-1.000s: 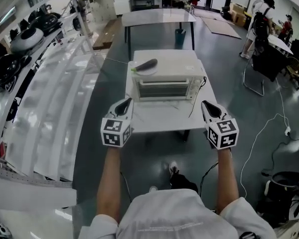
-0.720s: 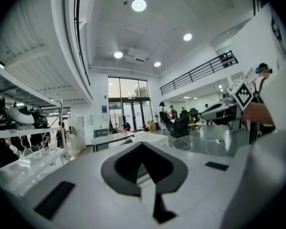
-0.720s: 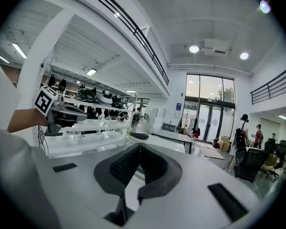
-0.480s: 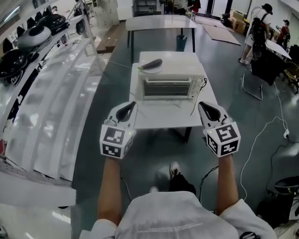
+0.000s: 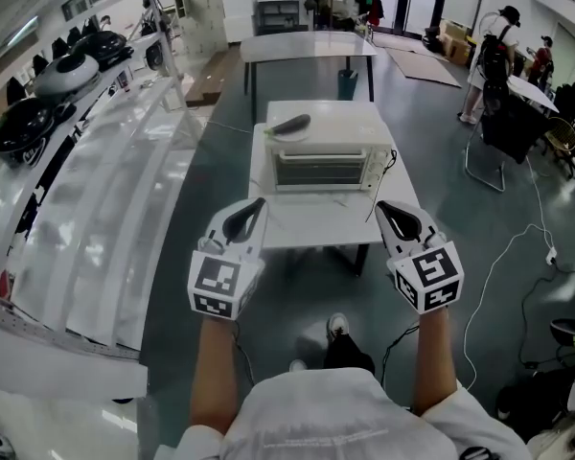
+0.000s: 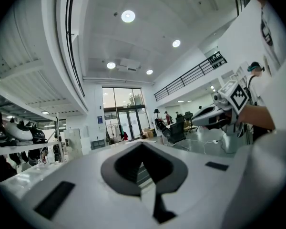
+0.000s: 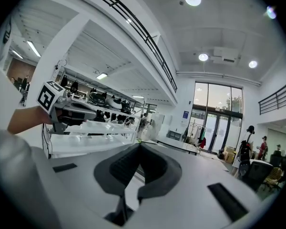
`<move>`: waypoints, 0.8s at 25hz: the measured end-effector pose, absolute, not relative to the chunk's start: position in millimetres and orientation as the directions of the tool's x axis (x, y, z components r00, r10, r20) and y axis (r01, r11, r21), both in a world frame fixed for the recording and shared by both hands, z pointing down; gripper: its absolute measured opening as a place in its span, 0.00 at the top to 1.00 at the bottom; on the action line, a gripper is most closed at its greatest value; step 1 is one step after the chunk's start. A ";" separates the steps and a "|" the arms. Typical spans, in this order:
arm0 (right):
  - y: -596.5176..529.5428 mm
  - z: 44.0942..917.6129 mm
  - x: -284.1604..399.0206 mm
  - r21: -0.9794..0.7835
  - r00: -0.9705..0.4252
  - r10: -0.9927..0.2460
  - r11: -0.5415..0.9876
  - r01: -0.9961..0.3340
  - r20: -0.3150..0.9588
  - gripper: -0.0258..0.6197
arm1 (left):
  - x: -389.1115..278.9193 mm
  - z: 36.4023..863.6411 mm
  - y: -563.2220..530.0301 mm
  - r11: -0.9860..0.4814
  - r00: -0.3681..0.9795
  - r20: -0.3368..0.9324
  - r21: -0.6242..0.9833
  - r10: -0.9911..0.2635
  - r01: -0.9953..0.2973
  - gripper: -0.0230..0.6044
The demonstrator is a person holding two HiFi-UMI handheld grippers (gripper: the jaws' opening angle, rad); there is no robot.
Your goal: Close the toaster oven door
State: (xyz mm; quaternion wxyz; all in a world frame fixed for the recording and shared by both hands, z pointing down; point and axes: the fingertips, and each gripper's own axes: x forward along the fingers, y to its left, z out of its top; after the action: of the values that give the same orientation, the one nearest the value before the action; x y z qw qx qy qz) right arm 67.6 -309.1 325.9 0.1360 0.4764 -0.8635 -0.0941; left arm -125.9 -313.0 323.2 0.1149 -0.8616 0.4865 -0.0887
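The white toaster oven (image 5: 321, 157) stands on a small white table (image 5: 307, 226), its glass door upright against the front. A dark long object (image 5: 289, 123) lies on a pale plate on its top. Both grippers hang in the air in front of the table's near edge, short of the oven. My left gripper (image 5: 255, 204) is shut and holds nothing; my right gripper (image 5: 383, 207) is likewise shut and empty. In the left gripper view the jaws (image 6: 144, 168) meet, with the right gripper (image 6: 218, 114) off to the side. The right gripper view shows its jaws (image 7: 133, 171) together.
A black cord (image 5: 379, 185) trails from the oven's right side over the table. A longer white table (image 5: 307, 44) stands behind. Shelves with helmets (image 5: 67, 70) run along the left. People (image 5: 494, 60), a chair (image 5: 489, 151) and floor cables (image 5: 517, 247) are at the right.
Both grippers have sunk slightly lower in the head view and drawn a little back toward me. The oven and its door look unchanged.
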 end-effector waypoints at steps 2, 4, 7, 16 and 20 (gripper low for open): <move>-310.5 325.5 63.8 0.297 -0.514 -0.845 0.534 -0.791 0.150 0.94 | -125.3 322.0 -313.8 -0.500 0.512 0.042 -0.291 -0.858 -0.815 0.93; -312.9 325.7 61.7 0.301 -0.517 -0.841 0.539 -0.786 0.156 0.94 | -125.5 323.3 -315.6 -0.498 0.508 0.047 -0.295 -0.860 -0.815 0.93; -315.5 327.1 60.6 0.305 -0.519 -0.839 0.543 -0.783 0.162 0.94 | -127.5 325.8 -318.1 -0.492 0.500 0.050 -0.288 -0.865 -0.822 0.93; -324.0 329.5 61.7 0.305 -0.523 -0.835 0.550 -0.778 0.171 0.94 | -126.7 330.5 -326.0 -0.493 0.497 0.058 -0.276 -0.866 -0.825 0.93; -331.3 333.3 62.8 0.300 -0.522 -0.835 0.550 -0.779 0.176 0.94 | -126.8 335.4 -332.1 -0.492 0.494 0.070 -0.276 -0.867 -0.825 0.93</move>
State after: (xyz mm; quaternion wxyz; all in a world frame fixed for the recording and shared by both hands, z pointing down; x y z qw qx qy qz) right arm 62.8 -331.3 333.3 0.1508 0.4651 -0.8674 -0.0921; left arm -126.8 -332.1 335.4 0.1035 -0.8580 0.4930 -0.1000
